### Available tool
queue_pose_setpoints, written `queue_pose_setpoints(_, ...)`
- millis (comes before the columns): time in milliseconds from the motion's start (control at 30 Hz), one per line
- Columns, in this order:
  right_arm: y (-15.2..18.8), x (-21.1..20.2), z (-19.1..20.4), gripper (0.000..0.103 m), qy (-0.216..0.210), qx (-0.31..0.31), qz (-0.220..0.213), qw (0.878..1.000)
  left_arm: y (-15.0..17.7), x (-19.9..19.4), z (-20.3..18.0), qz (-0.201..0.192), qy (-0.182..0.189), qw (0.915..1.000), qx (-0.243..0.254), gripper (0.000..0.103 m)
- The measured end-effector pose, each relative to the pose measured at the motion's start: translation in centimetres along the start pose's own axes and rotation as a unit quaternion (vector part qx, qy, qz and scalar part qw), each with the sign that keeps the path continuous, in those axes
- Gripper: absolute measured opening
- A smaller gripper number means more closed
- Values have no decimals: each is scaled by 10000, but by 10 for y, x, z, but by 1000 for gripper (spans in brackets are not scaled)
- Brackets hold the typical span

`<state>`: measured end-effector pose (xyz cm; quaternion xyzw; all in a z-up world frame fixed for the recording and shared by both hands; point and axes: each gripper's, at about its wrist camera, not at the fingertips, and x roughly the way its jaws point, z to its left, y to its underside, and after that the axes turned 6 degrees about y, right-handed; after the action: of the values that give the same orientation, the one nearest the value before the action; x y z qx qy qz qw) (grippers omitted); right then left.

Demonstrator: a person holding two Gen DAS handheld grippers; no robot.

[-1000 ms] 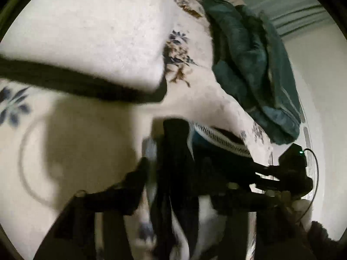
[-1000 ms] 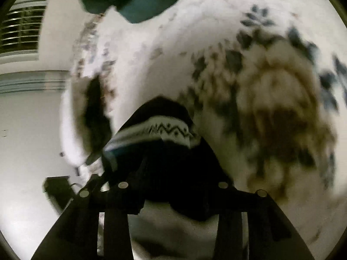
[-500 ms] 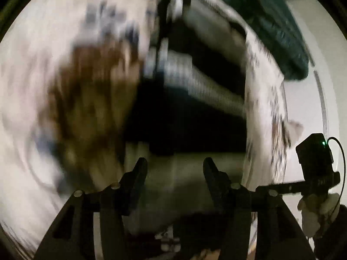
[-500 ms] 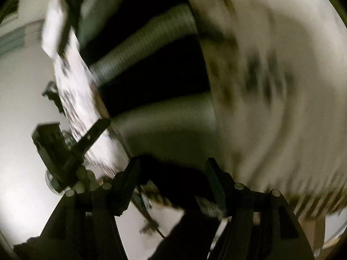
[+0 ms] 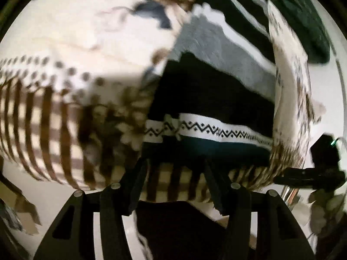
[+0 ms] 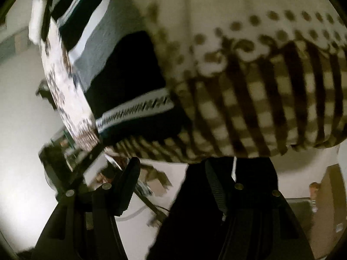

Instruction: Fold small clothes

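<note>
The striped garment [image 5: 208,99] lies flat on the bed [image 5: 86,43]. It is soft and limp: grip its patterned hem corners. Left tool [image 5: 175,186] and right tool [image 6: 171,184] are released, empty.

My tongs point at a bed whose cream cover [image 5: 71,43] carries brown dots, a brown checked border and dark blue flowers toward twelve o'clock (all of it smeared by motion blur). On the cover lies the striped garment [image 5: 208,91], black and grey bands with a white zigzag-patterned strip, reaching the cover's near edge at about six o'clock in my left view. At one o'clock there, a dark green bundle of cloth [image 5: 303,21] rests at the far end. In my right view the same cover [image 6: 249,32] fills the upper right, with the garment [image 6: 121,71] lying at ten o'clock.
</note>
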<state>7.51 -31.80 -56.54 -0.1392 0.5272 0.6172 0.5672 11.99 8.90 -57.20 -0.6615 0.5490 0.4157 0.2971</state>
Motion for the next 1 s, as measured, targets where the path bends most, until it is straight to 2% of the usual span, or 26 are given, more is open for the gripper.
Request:
queue_pose_setpoints(100, -3, -8, -17, 64, -433, 76, -575, 9974, -5, -5, 9, -297, 199, 9989, -312, 51)
queue_pose_setpoints(167, -10, -2, -17, 64, -654, 197, -785, 9946, -16, 0, 15, -429, 339, 9972, -515, 51)
queue_pose_setpoints(267, -22, 13, -21, 64, -1154, 488, -894, 9881, -29, 19, 12, -516, 571, 9951, -621, 51)
queue_pose_setpoints(333, -27, 22, -18, 64, -1246, 564, -893, 9866, -35, 33, 5, -483, 703, 9947, -570, 51)
queue_pose_setpoints(400, -29, 29, -11, 64, -1158, 446, -911, 9881, -37, 41, 1, -459, 593, 9962, -454, 48)
queue_pose_setpoints(467, -29, 33, -2, 64, -1041, 343, -968, 9892, -34, 41, -6, -578, 519, 9967, -247, 8)
queue_pose_setpoints(500, -26, 33, 5, 50, -922, 208, -1066, 9898, -32, 38, -9, -640, 450, 9968, -140, 8)
queue_pose_setpoints(533, -22, 31, 10, 30, -742, 92, -1178, 9902, -30, 33, -10, -731, 443, 9963, -88, 7)
queue_pose_setpoints(567, -20, 31, 16, 27, -544, -37, -1240, 9908, -25, 23, -12, -892, 469, 9949, -10, 7)
queue_pose_setpoints(633, -14, 32, 24, 22, -425, -198, -1348, 9898, -18, 5, -18, -1117, 471, 9925, 140, 7)
queue_pose_setpoints(767, -5, 32, 45, 20, -110, -527, -1484, 9875, -10, -15, -19, -1211, 508, 9909, 286, 7)
queue_pose_setpoints(900, -6, 43, 59, 19, 253, -648, -1476, 9866, -14, 4, 5, -968, 284, 9947, 216, 7)
queue_pose_setpoints(1000, -13, 56, 67, 19, 552, -669, -1330, 9873, -18, 20, 29, -655, 582, 9961, -95, 12)
